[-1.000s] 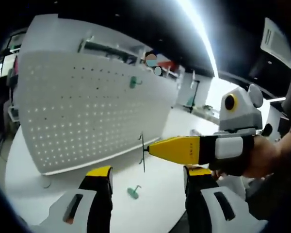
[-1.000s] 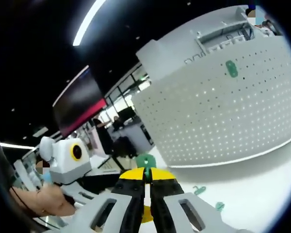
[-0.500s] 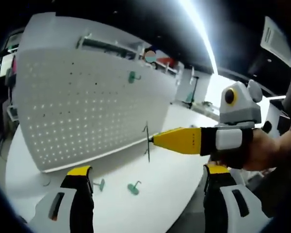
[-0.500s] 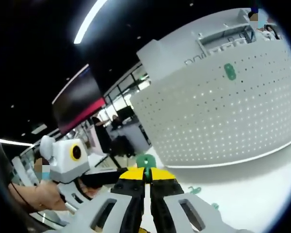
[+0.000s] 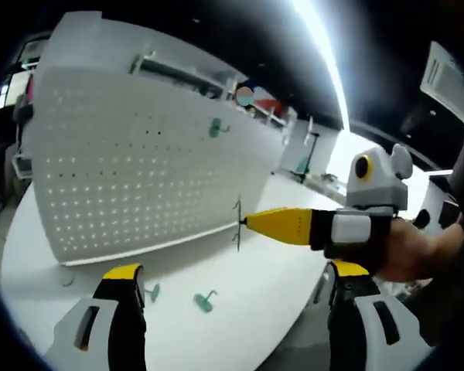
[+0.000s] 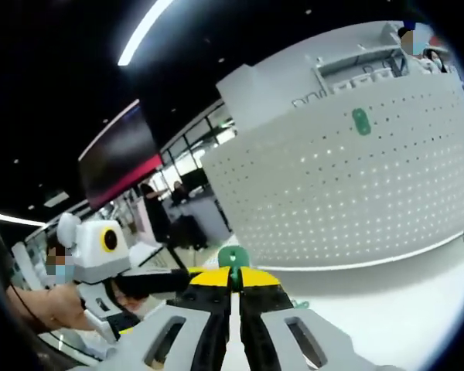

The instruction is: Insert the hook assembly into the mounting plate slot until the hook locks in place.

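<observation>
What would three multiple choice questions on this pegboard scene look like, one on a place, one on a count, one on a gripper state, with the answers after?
1. Where is the green hook held by the right gripper?
A. Pinched between its jaw tips
B. Lying on the table
C. Hung on the pegboard

2. How many green hooks already hang on the white pegboard?
A. None
B. One
C. Four

3. How do the left gripper's jaws stand?
A. Shut on a hook
B. Shut on nothing
C. Wide apart, holding nothing

Answers:
1 A: in the right gripper view the held hook rises from the closed yellow tips.
2 B: one mounted hook shows high on the board; two loose hooks lie on the table.
3 C: in the left gripper view the two jaws sit far apart with bare table between them.
</observation>
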`<control>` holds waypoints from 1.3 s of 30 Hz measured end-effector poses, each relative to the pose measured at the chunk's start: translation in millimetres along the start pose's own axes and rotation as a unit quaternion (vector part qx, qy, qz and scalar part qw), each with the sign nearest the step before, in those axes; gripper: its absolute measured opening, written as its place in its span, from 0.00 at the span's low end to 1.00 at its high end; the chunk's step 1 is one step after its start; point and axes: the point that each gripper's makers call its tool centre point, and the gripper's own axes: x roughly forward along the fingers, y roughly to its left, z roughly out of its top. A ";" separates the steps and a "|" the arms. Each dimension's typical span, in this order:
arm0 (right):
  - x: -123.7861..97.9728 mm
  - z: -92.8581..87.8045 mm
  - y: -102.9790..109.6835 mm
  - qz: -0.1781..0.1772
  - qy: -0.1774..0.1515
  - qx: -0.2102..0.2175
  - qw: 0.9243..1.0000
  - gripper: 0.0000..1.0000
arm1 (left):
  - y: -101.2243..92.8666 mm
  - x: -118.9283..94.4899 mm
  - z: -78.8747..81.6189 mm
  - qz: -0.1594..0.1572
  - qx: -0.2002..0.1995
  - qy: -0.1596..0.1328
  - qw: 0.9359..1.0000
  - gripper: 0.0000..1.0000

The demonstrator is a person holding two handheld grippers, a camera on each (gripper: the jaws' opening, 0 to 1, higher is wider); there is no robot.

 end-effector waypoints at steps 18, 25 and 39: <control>2.2 37.4 -54.7 -0.077 -0.043 -0.058 0.994 0.00 | -3.7 -0.4 4.3 -0.008 0.002 0.004 1.000 1.00; 2.0 52.7 -84.0 -0.111 -0.060 -0.070 0.990 0.00 | -1.2 -1.1 4.6 -0.004 -0.001 0.004 1.000 1.00; 4.2 103.1 -152.2 -0.171 -0.103 -0.083 0.976 0.00 | 10.1 -3.1 -4.3 0.010 -0.013 0.018 1.000 1.00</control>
